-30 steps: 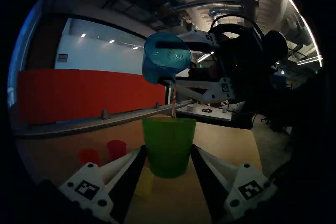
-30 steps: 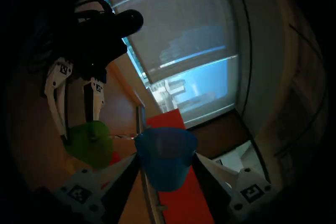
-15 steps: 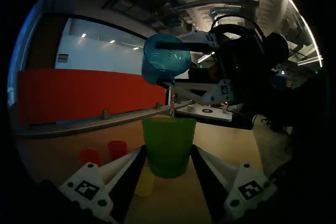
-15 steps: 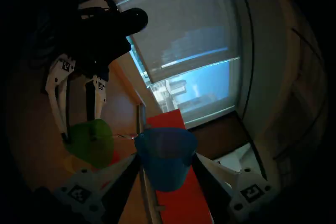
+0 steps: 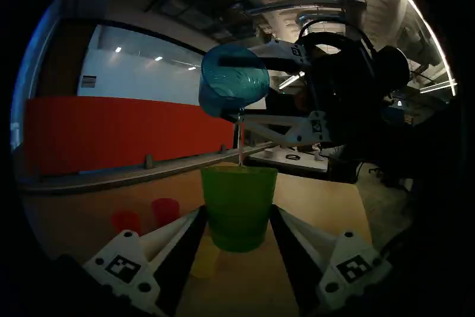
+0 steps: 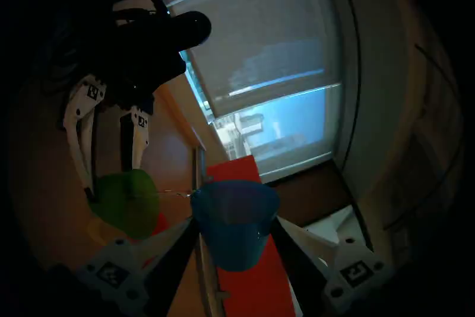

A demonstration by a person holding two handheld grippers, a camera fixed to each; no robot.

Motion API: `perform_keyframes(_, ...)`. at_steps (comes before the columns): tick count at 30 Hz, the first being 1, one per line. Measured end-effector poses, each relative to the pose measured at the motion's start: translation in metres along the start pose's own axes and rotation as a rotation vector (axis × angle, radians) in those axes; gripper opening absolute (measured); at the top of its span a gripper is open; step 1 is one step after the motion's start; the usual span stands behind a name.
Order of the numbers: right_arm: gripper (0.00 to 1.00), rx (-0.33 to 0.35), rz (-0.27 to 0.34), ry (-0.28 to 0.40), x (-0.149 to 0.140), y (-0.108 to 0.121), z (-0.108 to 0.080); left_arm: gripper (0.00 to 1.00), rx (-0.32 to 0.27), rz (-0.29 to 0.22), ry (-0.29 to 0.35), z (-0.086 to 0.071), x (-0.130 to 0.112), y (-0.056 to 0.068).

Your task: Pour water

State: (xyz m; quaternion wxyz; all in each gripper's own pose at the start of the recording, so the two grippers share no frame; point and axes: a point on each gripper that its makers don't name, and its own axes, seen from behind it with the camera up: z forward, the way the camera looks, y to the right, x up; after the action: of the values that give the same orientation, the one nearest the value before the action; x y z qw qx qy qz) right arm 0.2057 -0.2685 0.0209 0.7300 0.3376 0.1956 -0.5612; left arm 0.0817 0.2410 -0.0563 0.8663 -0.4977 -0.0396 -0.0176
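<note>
above the green cup [image 5: 238,198], blue cup [image 5: 231,79] tipped sideways, lip down
thin water stream [image 5: 240,148] falls between them. left gripper [image 5: 237,217] clamps the upright green cup; right gripper [image 6: 236,225] clamps the blue cup. yellow cup [image 5: 205,260] half hidden behind a finger.

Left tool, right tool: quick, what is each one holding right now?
Left tool: closed on the green cup, held upright.
Right tool: closed on the blue cup, tipped above the green cup with a thin stream running in.
</note>
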Motion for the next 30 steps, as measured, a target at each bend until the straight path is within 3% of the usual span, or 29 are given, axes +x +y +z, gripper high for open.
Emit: perform_keyframes(30,0.86,0.006,-0.075,0.003,0.0058,0.0012,0.0003,0.76,-0.002,0.002,0.001,0.0026,0.0012,0.0023)
